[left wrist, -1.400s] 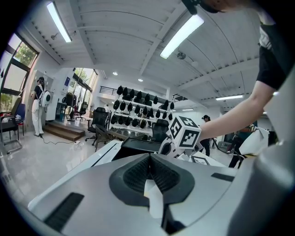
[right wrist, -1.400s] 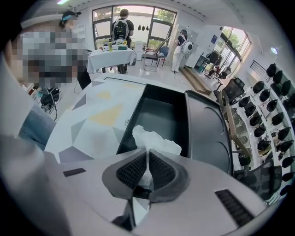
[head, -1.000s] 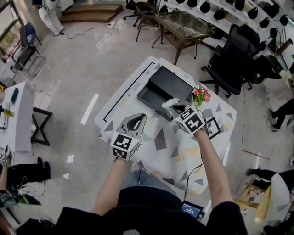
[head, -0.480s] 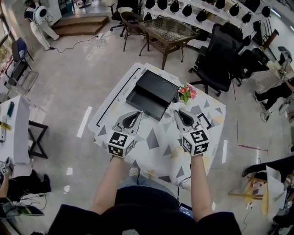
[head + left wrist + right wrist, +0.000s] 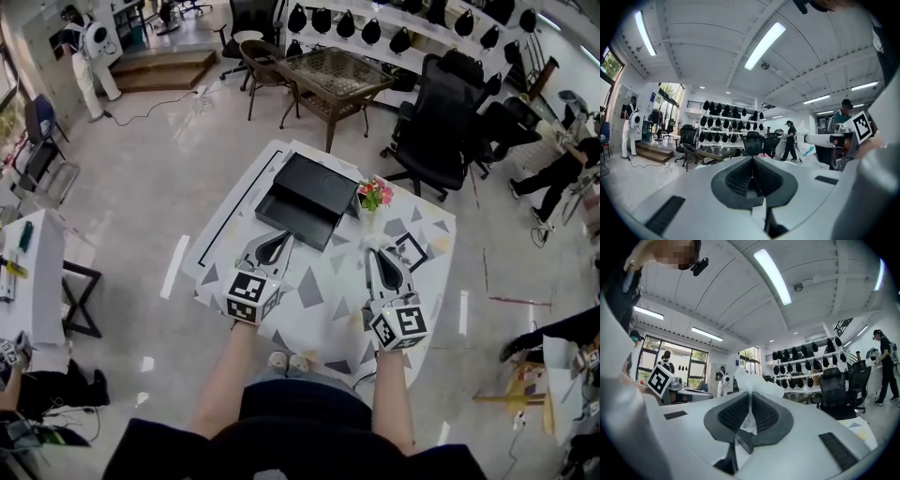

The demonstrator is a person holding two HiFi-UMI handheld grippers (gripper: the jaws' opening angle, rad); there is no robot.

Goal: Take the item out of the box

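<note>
A person stands at a desk [image 5: 323, 295] covered in a triangle-patterned cloth. The right hand-held gripper [image 5: 378, 255] is clamped on a crumpled white item [image 5: 751, 380], held out of the open black box [image 5: 305, 187], just right of it and near pink flowers [image 5: 375, 194]. The left hand-held gripper [image 5: 278, 240] hovers by the box's near edge, jaws together on nothing.

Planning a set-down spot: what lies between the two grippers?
Bare patterned tablecloth only, between the left gripper and the right gripper, in the head view.
</note>
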